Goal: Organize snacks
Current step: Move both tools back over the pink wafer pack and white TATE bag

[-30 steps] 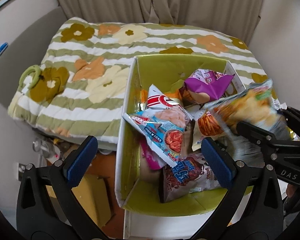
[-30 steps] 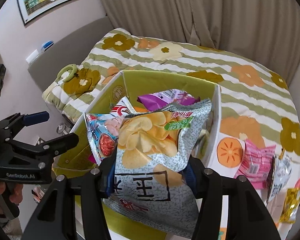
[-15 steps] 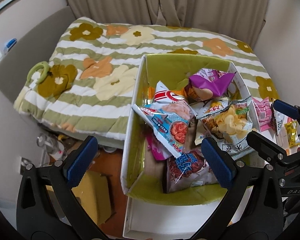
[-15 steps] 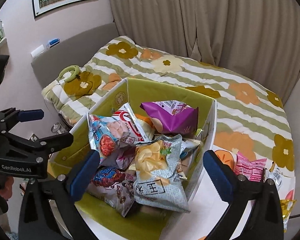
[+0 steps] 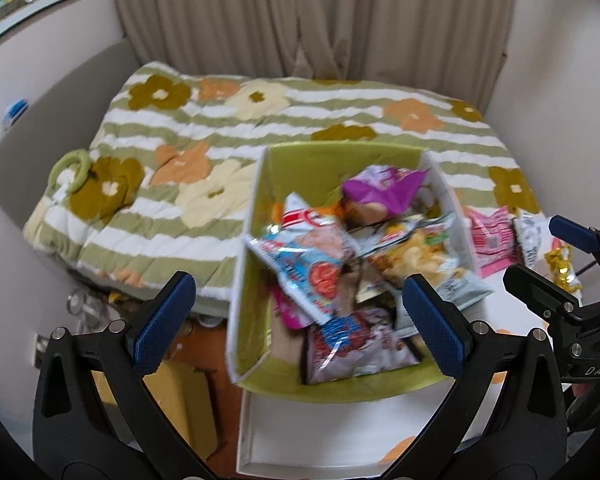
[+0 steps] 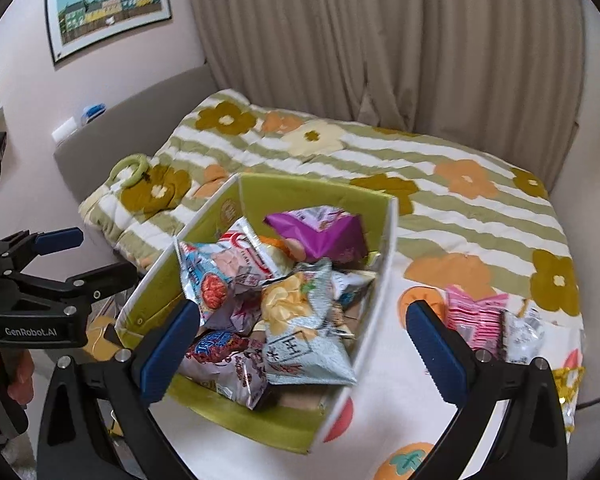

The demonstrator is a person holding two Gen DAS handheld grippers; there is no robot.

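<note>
A bed with a green-and-white striped flowered quilt [image 6: 440, 168] is seen below beige pleated curtains [image 6: 380, 40], and a framed picture [image 6: 108, 4] is hung on the pale wall. The open cardboard box with green inside [image 6: 312, 192] is placed on a white worktop with orange fruit prints [image 6: 384, 400], and a pale crisps bag [image 6: 300, 340] is lying inside among other snack packets. A pink packet [image 6: 474, 312] is left outside. The left tool [image 5: 296, 320] and the right tool [image 6: 304, 344] are both spread wide, with nothing gripped
</note>
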